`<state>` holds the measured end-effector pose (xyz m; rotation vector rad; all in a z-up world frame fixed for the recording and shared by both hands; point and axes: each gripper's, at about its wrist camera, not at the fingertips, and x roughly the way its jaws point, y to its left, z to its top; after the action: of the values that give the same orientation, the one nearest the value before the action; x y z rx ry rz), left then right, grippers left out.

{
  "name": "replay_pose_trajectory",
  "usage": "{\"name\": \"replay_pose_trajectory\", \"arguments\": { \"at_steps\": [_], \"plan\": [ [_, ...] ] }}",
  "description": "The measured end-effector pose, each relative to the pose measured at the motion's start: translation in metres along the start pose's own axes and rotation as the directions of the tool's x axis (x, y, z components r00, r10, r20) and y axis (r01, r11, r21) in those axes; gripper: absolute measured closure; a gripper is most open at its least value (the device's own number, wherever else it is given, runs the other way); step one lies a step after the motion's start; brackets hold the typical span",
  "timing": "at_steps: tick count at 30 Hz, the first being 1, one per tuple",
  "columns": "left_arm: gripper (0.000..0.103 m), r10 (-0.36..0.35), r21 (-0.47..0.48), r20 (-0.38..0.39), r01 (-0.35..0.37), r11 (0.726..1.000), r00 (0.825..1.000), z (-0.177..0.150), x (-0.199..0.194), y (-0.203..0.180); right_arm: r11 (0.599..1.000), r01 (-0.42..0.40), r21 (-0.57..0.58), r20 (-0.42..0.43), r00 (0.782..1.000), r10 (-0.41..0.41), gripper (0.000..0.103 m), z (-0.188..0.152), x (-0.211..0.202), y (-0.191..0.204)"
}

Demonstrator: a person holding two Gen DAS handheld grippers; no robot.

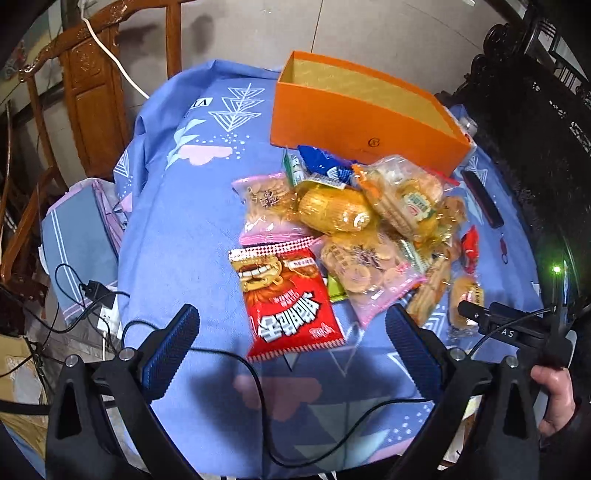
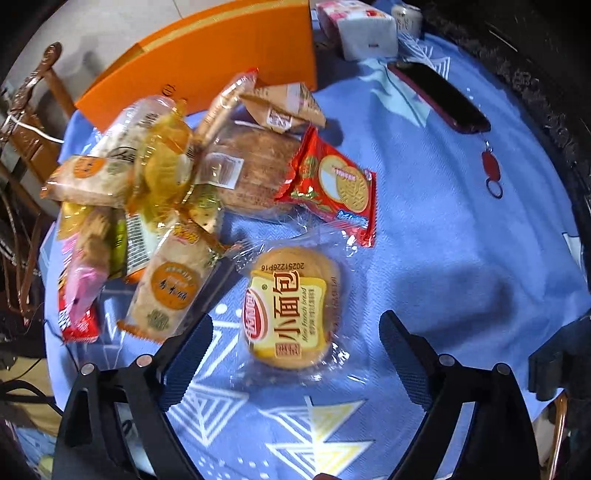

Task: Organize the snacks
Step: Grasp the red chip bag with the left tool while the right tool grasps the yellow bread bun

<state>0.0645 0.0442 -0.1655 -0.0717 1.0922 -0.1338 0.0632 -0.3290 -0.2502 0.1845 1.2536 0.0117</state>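
Observation:
A pile of wrapped snacks [image 1: 369,221] lies on the blue cloth in front of an open, empty orange box [image 1: 362,114]. My left gripper [image 1: 291,328] is open, its fingers either side of the near end of a red snack bag [image 1: 291,299] at the pile's near edge. My right gripper [image 2: 295,332] is open and straddles a small wrapped French bread [image 2: 291,306] lying flat on the cloth. In the right wrist view the pile [image 2: 166,184] sits left of it, with a red biscuit packet [image 2: 332,188] behind and the orange box [image 2: 221,59] at the back.
A dark phone [image 2: 439,98] and a red key fob [image 2: 491,171] lie on the cloth at the right. A white tissue pack [image 2: 362,29] stands behind them. A wooden chair [image 1: 88,92] stands beyond the table's left edge. Cables [image 1: 258,387] trail across the near cloth.

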Motion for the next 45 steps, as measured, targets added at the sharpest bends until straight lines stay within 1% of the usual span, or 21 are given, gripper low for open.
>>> {"name": "replay_pose_trajectory", "arguments": {
  "at_steps": [3, 5, 6, 7, 8, 11, 12, 13, 16, 19, 21, 27, 28, 30, 32, 36, 38, 39, 40, 42, 45],
  "plan": [
    [0.004, 0.002, 0.036, -0.023, -0.001, 0.999, 1.0, 0.005, 0.015, 0.006, 1.0, 0.023, 0.015, -0.012, 1.0, -0.022, 0.015, 0.0, 0.01, 0.005],
    [0.004, 0.012, 0.06, -0.045, -0.009, 0.998, 0.999, 0.007, 0.028, 0.012, 0.999, 0.031, 0.042, -0.026, 0.999, -0.03, 0.024, -0.002, 0.017, 0.005],
    [0.004, 0.012, 0.061, -0.056, -0.008, 0.998, 0.998, 0.007, 0.033, 0.016, 0.998, 0.03, 0.054, -0.029, 0.999, -0.029, 0.027, -0.003, 0.02, 0.005],
    [0.004, 0.012, 0.057, -0.076, -0.007, 0.998, 0.997, 0.008, 0.04, 0.02, 0.997, 0.037, 0.066, -0.031, 0.999, -0.035, 0.031, -0.005, 0.022, 0.004],
    [0.004, 0.003, 0.047, -0.1, 0.001, 0.999, 0.995, 0.01, 0.049, 0.025, 0.995, 0.052, 0.082, -0.034, 0.998, -0.049, 0.032, -0.007, 0.024, 0.004],
    [0.004, 0.003, 0.044, -0.126, 0.003, 0.999, 0.992, 0.014, 0.065, 0.032, 0.992, 0.073, 0.106, -0.02, 0.997, -0.072, 0.037, -0.012, 0.024, 0.005],
    [0.004, 0.003, 0.056, -0.136, 0.005, 0.998, 0.991, 0.015, 0.071, 0.031, 0.991, 0.081, 0.107, -0.016, 0.997, -0.08, 0.039, -0.013, 0.024, 0.007],
    [0.004, 0.005, 0.067, -0.145, 0.005, 0.998, 0.989, 0.015, 0.077, 0.029, 0.991, 0.082, 0.105, -0.01, 0.997, -0.082, 0.044, -0.016, 0.023, 0.01],
    [0.004, 0.016, 0.097, -0.18, 0.002, 0.995, 0.984, 0.015, 0.094, 0.02, 0.991, 0.097, 0.094, -0.006, 0.995, -0.096, 0.047, -0.021, 0.021, 0.018],
    [0.004, 0.051, 0.103, -0.203, -0.03, 0.994, 0.978, 0.013, 0.11, 0.011, 0.993, 0.081, 0.083, -0.019, 0.997, -0.08, 0.048, -0.027, 0.017, 0.024],
    [0.004, 0.075, 0.095, -0.2, -0.057, 0.994, 0.977, 0.01, 0.118, 0.007, 0.996, 0.059, 0.066, -0.032, 0.998, -0.057, 0.048, -0.025, 0.014, 0.023],
    [0.004, 0.097, 0.025, -0.215, -0.094, 0.995, 0.972, -0.002, 0.135, -0.004, 0.999, -0.002, -0.049, -0.059, 0.998, -0.001, 0.049, -0.015, 0.014, 0.01],
    [0.004, 0.107, 0.027, -0.215, -0.103, 0.994, 0.971, -0.002, 0.137, -0.006, 0.998, -0.008, -0.064, -0.061, 0.998, 0.004, 0.049, -0.013, 0.014, 0.005],
    [0.004, 0.137, 0.039, -0.183, -0.132, 0.99, 0.974, -0.005, 0.137, -0.012, 0.994, -0.027, -0.105, -0.073, 0.997, 0.02, 0.049, -0.008, 0.018, 0.002],
    [0.004, 0.134, 0.019, -0.158, -0.133, 0.991, 0.978, -0.007, 0.136, -0.012, 0.991, -0.043, -0.128, -0.08, 0.996, 0.033, 0.049, -0.004, 0.021, -0.001],
    [0.004, 0.135, 0.025, -0.121, -0.133, 0.991, 0.983, -0.01, 0.135, -0.013, 0.985, -0.059, -0.165, -0.094, 0.995, 0.044, 0.048, 0.006, 0.027, -0.002],
    [0.015, 0.131, 0.022, -0.107, -0.13, 0.991, 0.986, -0.013, 0.129, -0.016, 0.98, -0.055, -0.192, -0.096, 0.995, 0.037, 0.049, 0.008, 0.026, -0.001],
    [0.029, 0.131, 0.026, -0.09, -0.129, 0.991, 0.987, -0.013, 0.124, -0.017, 0.978, -0.057, -0.199, -0.099, 0.994, 0.038, 0.049, 0.012, 0.027, 0.002],
    [0.035, 0.127, 0.027, -0.087, -0.125, 0.992, 0.988, -0.014, 0.121, -0.016, 0.977, -0.061, -0.202, -0.102, 0.994, 0.041, 0.049, 0.011, 0.026, 0.003],
    [0.039, 0.102, 0.012, -0.084, -0.101, 0.995, 0.991, -0.014, 0.118, -0.014, 0.979, -0.071, -0.192, -0.106, 0.993, 0.052, 0.049, 0.012, 0.024, 0.0],
    [0.041, 0.068, 0.009, -0.085, -0.068, 0.998, 0.994, -0.018, 0.11, -0.01, 0.982, -0.07, -0.177, -0.107, 0.993, 0.052, 0.049, 0.014, 0.024, -0.01]
  ]
}}
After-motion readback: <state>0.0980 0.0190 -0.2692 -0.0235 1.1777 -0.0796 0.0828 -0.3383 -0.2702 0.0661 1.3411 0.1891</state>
